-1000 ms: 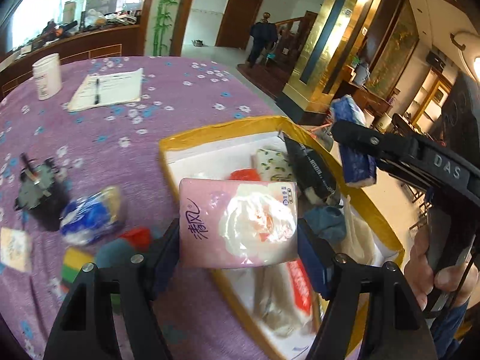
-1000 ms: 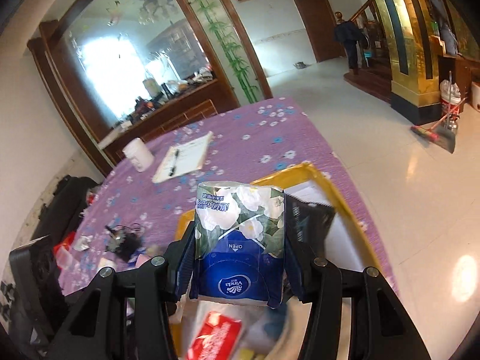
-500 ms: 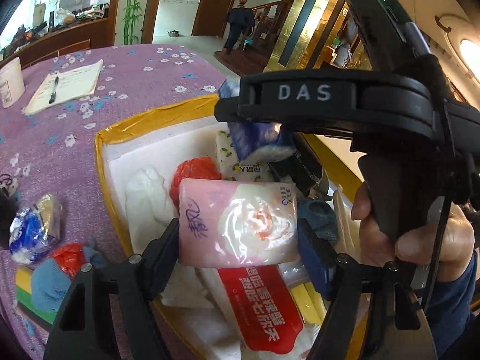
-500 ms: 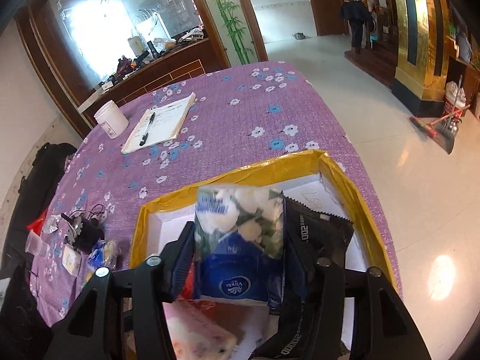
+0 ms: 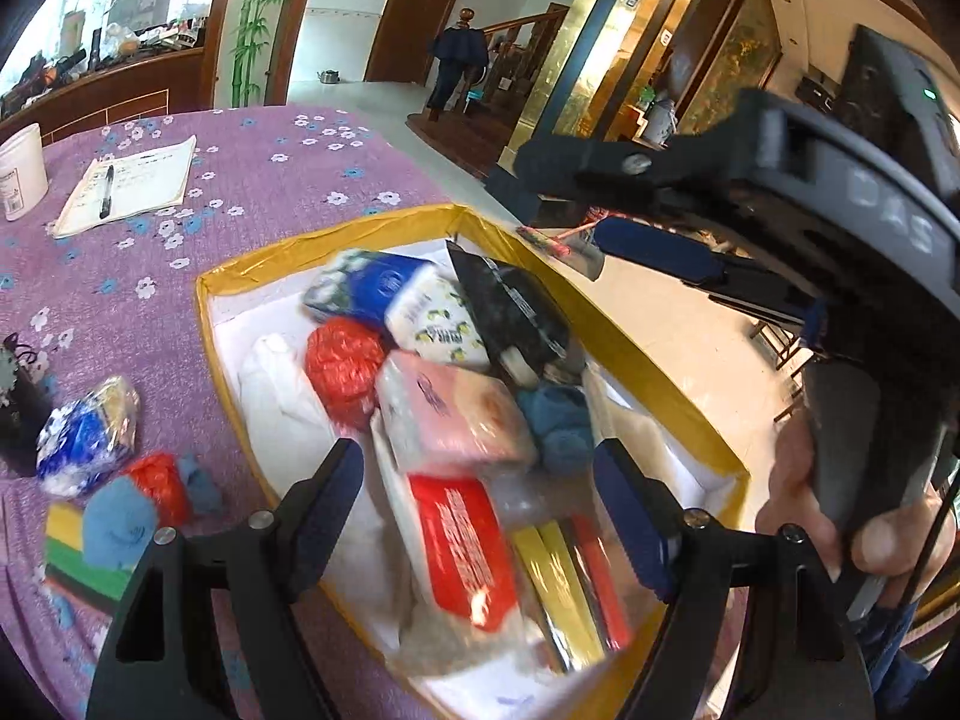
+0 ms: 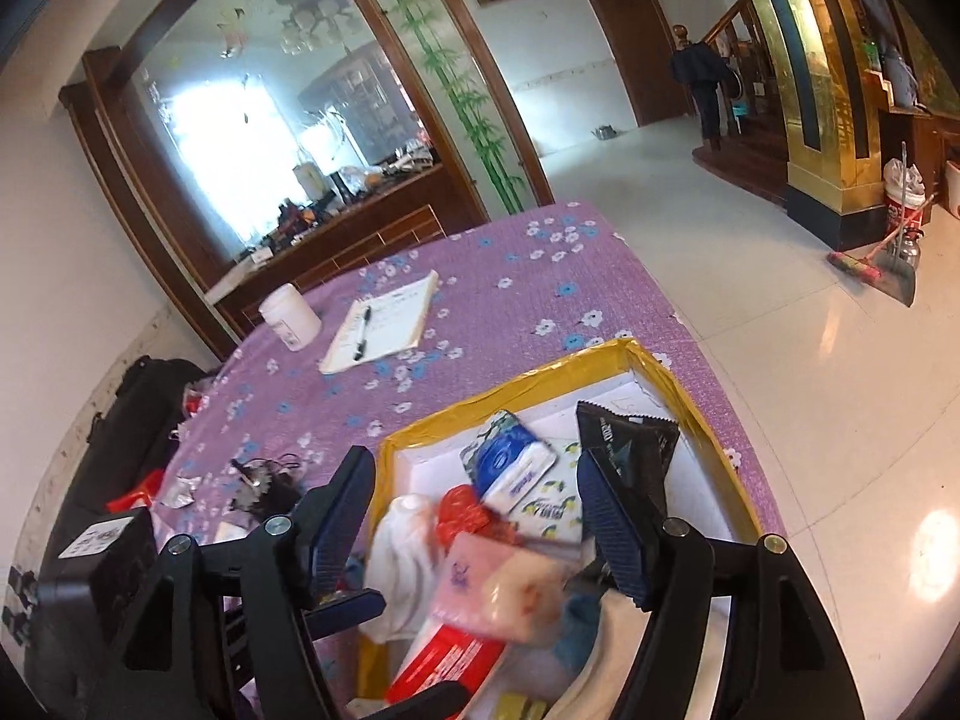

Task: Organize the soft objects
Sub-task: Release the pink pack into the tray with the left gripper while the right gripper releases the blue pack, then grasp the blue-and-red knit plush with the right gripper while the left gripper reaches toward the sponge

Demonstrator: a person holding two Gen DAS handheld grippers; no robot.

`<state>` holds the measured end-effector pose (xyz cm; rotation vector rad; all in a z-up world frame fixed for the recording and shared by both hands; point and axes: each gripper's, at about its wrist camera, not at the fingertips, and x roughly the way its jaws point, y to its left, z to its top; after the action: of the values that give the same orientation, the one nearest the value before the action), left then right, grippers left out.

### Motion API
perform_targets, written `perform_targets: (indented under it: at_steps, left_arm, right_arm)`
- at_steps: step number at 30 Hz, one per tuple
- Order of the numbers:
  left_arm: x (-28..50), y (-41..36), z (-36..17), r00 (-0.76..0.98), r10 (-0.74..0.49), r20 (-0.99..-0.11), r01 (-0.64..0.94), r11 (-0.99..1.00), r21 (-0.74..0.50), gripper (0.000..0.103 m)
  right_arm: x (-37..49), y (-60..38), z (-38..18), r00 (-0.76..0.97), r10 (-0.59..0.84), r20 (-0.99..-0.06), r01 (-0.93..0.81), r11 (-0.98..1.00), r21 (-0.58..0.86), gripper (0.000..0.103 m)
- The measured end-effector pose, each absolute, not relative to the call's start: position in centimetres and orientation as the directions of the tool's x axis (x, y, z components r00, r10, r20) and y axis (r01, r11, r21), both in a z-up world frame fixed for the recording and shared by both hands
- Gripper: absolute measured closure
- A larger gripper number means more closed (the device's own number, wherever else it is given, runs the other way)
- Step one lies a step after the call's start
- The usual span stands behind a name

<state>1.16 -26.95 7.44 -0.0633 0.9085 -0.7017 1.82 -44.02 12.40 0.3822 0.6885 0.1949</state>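
A yellow-rimmed box (image 5: 324,237) (image 6: 504,399) on the purple table holds several soft packs. The pink tissue pack (image 5: 456,414) (image 6: 504,585) lies loose in it, between a red mesh ball (image 5: 342,363) and a blue cloth (image 5: 558,420). The blue-and-white tissue pack (image 5: 366,288) (image 6: 507,462) lies at the box's far end beside a black pouch (image 5: 510,312). My left gripper (image 5: 480,498) is open and empty just above the box. My right gripper (image 6: 474,510) is open and empty above the box; it also shows in the left wrist view (image 5: 570,222).
Left of the box on the table lie a blue-white wrapped pack (image 5: 84,429), a blue cloth ball (image 5: 120,525), a red piece (image 5: 159,480) and a striped sponge (image 5: 84,558). Farther back are a notepad with pen (image 5: 129,183), a white jar (image 5: 21,171) and a black gadget (image 6: 261,483).
Both grippers have opened. The pink pack dropped from the left gripper into the box, and the blue-and-white pack dropped from the right gripper to the box's far end. The right gripper rose.
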Motion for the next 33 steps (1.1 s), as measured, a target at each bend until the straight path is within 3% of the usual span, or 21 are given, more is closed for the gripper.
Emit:
perform_targets:
  at_steps: [7,13,21,23,30,33]
  left_arm:
    - [-1.1,-23.4,8.6,0.437,-0.585,-0.684,0.524,0.783,-0.335,0.025]
    - [-1.8,-17.1,8.5,0.491,-0.561,-0.666,0.463,0.816,-0.346,0.025]
    - [-2.0,-5.9,5.2,0.602,-0.361,-0.712,0.213,0.932,-0.292,0.025]
    - [-1.8,-3.9,4.2,0.614,-0.309,-0.727,0.154,0.949,-0.274,0.025]
    - [-0.8,-0.9,2.2,0.591,-0.333,-0.735,0.078,0.93,-0.359,0.025]
    - [-0.8,-1.2,2.1,0.603,-0.289,-0.743,0.064,0.947,-0.316,0.025]
  right_arm:
    - [-1.2,-40.9,12.8,0.754,0.364,-0.547,-0.109,0.891,0.441,0.027]
    - [-0.9,-36.4,11.5,0.698,0.422,-0.578,-0.165,0.88,0.445,0.027]
    - [1.8,-28.9,7.1,0.531,0.497,-0.687,-0.233,0.865,0.445,0.027]
    - [2.8,-27.5,6.2,0.511,0.477,-0.715,-0.238,0.878,0.415,0.027]
    - [6.1,-24.0,4.3,0.448,0.416,-0.791,-0.235,0.909,0.345,0.027]
    - [7.3,-22.8,3.8,0.452,0.346,-0.822,-0.224,0.936,0.271,0.027]
